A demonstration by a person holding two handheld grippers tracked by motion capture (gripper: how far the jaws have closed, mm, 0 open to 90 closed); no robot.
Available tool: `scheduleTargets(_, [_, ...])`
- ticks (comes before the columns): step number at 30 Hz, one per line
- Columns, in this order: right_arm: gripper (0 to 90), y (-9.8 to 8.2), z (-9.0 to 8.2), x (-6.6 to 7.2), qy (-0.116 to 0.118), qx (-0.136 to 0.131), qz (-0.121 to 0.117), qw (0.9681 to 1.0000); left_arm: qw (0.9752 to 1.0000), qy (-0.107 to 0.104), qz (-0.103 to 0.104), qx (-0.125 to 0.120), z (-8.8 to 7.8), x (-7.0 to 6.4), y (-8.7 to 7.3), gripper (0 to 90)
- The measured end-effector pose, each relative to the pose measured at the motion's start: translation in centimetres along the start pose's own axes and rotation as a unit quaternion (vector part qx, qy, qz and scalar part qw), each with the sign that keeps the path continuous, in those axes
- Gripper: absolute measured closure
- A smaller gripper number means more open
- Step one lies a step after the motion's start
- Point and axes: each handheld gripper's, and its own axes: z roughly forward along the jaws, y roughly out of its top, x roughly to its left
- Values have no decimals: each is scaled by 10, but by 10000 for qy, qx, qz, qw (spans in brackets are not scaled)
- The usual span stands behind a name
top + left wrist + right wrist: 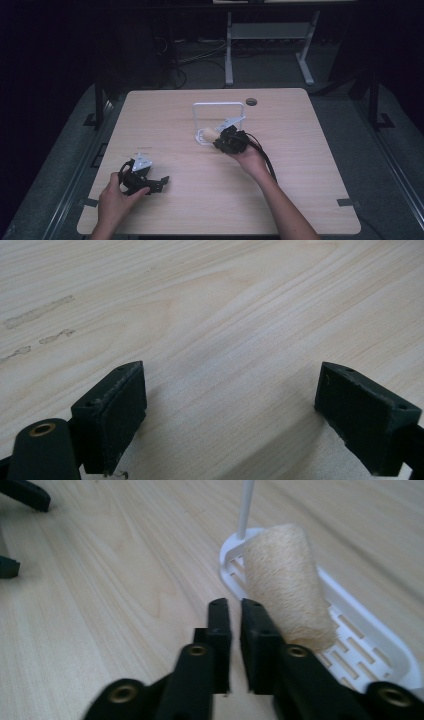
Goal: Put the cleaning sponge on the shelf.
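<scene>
No writing is readable; the right gripper (231, 611), jaws closed on nothing, sits just beside the beige roll (288, 585) lying in the white rack (365, 652), while the left gripper (230, 410) rests wide open over the table (225, 315).

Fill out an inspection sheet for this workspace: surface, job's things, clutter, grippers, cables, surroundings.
Surface: light wooden table, faint smudges, round hole near the far edge.
Job's things: cream fuzzy roll lying on the end of the white rack, which has an upright frame.
Clutter: nothing seen.
Grippers: left gripper open over bare wood; right gripper shut, empty, beside the roll.
Cables: black cable trails from the right gripper along the forearm.
Surroundings: dark floor, another table's white legs beyond.
</scene>
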Motion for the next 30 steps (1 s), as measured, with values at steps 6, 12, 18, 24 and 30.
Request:
scheduleTargets(6, [898, -7, 14, 3, 182, 138, -43, 9997, 10000, 0, -1, -13, 0, 0, 0, 127])
scheduleTargets(12, [898, -10, 21, 1, 120, 227, -26, 9997, 10000, 0, -2, -14, 0, 0, 0, 127])
scheduleTargets(18, [898, -15, 25, -6, -35, 339, 34, 9994, 10000, -2, -2, -13, 0, 0, 0, 127])
scheduleTargets(24, [897, -20, 22, -17, -225, 337, 121, 9991, 10000, 0, -2, -13, 0, 0, 0, 127])
scheduleTargets(30, [898, -24, 21, -24, -330, 335, 217, 9987, 10000, -1, -3, -9, 0, 0, 0, 127])
